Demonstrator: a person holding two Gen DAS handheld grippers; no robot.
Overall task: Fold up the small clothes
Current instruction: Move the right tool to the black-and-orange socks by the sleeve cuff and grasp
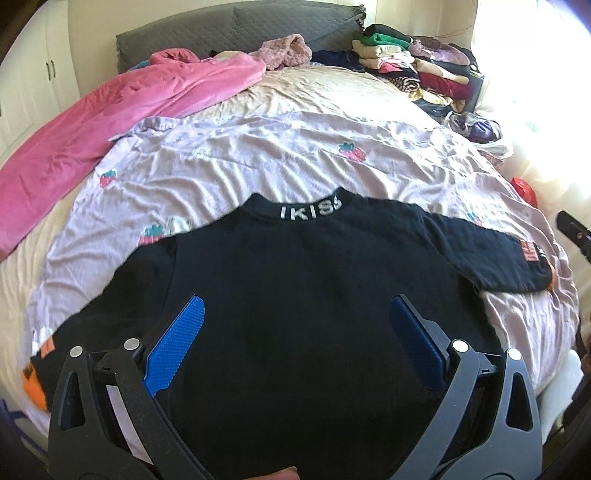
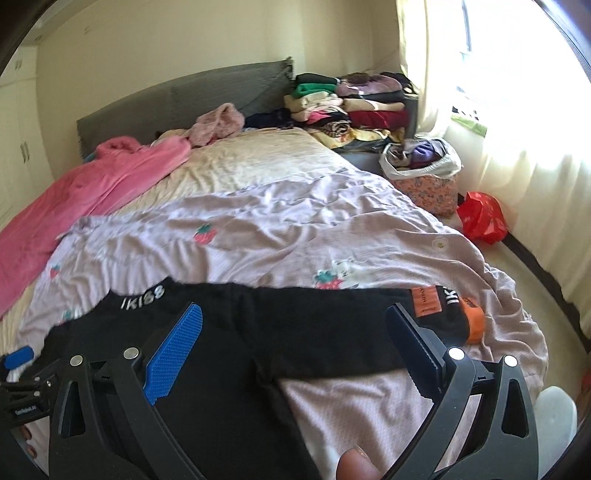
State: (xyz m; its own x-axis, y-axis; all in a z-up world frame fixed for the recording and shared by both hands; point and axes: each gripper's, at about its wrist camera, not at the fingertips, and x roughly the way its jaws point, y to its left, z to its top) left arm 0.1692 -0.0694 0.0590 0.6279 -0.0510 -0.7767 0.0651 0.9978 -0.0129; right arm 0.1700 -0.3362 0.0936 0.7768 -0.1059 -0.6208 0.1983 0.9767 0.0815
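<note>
A small black sweater lies spread flat, front side down, on the lilac quilt, its collar lettered "IKISS" pointing away from me. Both sleeves stretch out sideways; the right sleeve ends in an orange cuff. My left gripper hovers open over the sweater's body, blue pads wide apart, nothing between them. My right gripper is open too, above the right armpit area and sleeve. The left gripper shows at the left edge of the right wrist view.
A lilac strawberry-print quilt covers the bed. A pink robe lies along its left side. Stacks of folded clothes stand by the grey headboard. A floral basket and a red bag sit by the curtained window.
</note>
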